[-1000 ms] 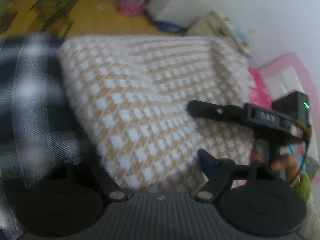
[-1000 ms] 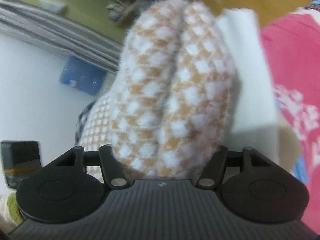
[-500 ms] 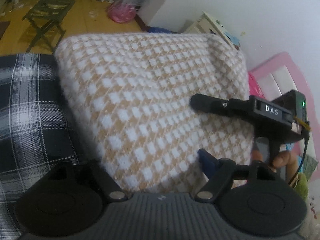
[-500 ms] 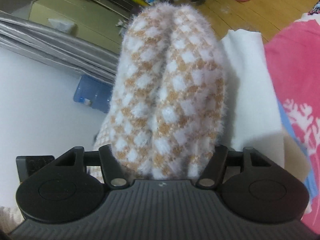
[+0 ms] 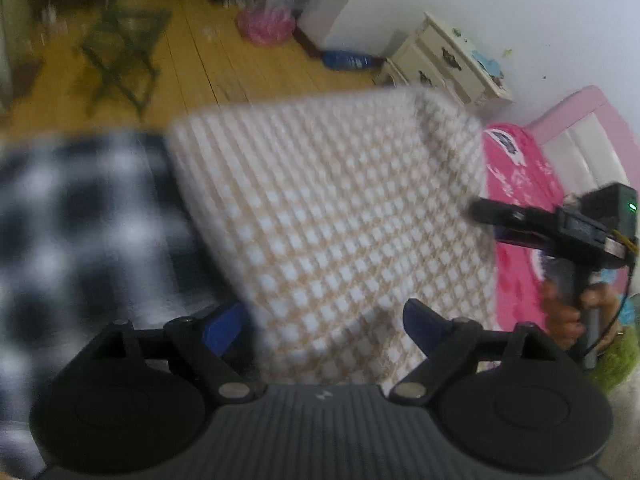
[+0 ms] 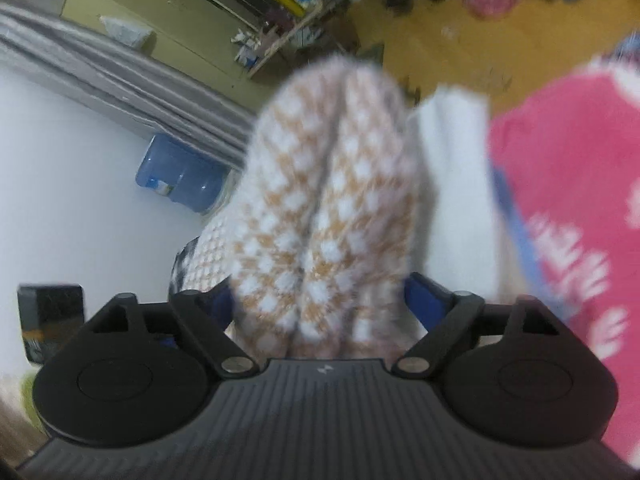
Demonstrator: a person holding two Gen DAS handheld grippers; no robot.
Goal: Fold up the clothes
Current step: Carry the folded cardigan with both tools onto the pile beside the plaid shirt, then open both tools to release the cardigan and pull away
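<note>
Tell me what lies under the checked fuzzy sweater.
Under the checked fuzzy sweater, a black-and-white plaid cloth shows on one side and a pink blanket on the other. Whatever lies directly beneath is covered.

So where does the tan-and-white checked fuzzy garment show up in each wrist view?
Left wrist: the checked garment fills the centre as a broad folded slab, its near edge between the opening jaws of the left gripper.
Right wrist: it rises as a thick doubled roll in the centre, between the right gripper's opening jaws.
Shared landmark: the blue water jug by the wall.
</note>
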